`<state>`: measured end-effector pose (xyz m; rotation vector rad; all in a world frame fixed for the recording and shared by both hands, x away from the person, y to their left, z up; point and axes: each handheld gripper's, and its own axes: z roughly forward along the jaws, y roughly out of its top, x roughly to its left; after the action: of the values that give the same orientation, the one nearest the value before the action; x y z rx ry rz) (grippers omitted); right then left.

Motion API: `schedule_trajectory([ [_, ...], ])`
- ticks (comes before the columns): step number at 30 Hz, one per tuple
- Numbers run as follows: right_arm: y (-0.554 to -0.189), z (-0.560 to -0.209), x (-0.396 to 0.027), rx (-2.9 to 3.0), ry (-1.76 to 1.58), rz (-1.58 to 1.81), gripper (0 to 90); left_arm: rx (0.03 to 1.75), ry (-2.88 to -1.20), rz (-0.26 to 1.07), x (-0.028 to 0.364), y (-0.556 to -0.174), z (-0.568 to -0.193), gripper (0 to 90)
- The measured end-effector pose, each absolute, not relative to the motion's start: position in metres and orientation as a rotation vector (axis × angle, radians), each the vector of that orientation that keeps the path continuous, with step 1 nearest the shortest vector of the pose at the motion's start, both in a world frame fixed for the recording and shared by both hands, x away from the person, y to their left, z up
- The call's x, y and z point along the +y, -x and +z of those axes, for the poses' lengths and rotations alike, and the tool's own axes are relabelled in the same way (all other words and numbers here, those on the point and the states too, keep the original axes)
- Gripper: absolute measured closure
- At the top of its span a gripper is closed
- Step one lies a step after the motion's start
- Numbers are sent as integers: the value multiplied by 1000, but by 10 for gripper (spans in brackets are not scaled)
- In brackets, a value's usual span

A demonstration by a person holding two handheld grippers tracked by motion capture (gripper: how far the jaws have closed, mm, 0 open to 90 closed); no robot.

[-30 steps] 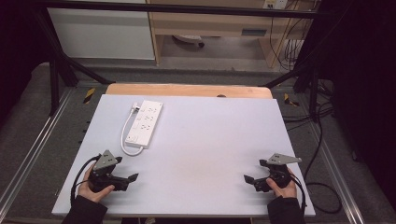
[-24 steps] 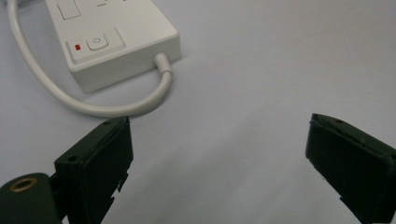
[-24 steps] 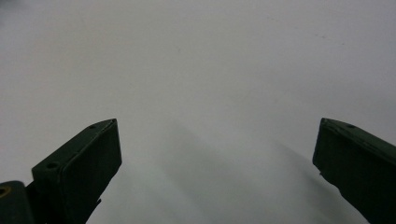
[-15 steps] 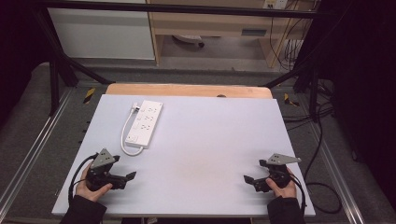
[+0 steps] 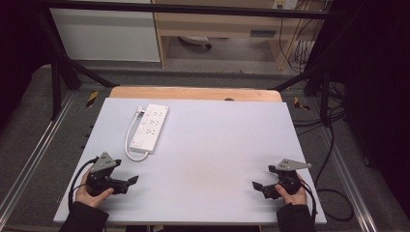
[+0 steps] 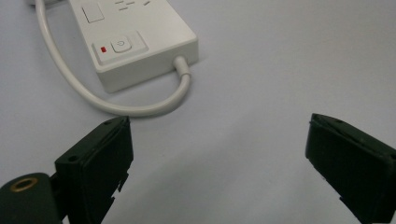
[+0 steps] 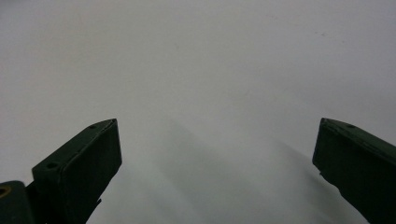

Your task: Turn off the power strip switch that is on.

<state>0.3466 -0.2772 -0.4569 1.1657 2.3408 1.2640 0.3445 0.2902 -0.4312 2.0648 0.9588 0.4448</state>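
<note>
Two grippers, mine, barely shifted since a second ago: left gripper [image 5: 129,181] and right gripper [image 5: 257,186] both gape empty. Power strip [image 5: 150,127] lies untouched, far-left on table [image 5: 217,145]; nothing begun.

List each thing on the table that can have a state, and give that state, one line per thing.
Power strip: lying flat, nothing plugged into its sockets, cord looped alongside it.
Power strip switch: red mark beside it; on or off cannot be told.
Left gripper: open, holding nothing.
Right gripper: open, holding nothing.
</note>
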Motion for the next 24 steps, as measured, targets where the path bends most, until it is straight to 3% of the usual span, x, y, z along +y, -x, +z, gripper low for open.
schedule_trajectory([
  [24,-347,-457,-278,2343,-1166,1256,18,985,-2055,458,296,-350,-426,77],
])
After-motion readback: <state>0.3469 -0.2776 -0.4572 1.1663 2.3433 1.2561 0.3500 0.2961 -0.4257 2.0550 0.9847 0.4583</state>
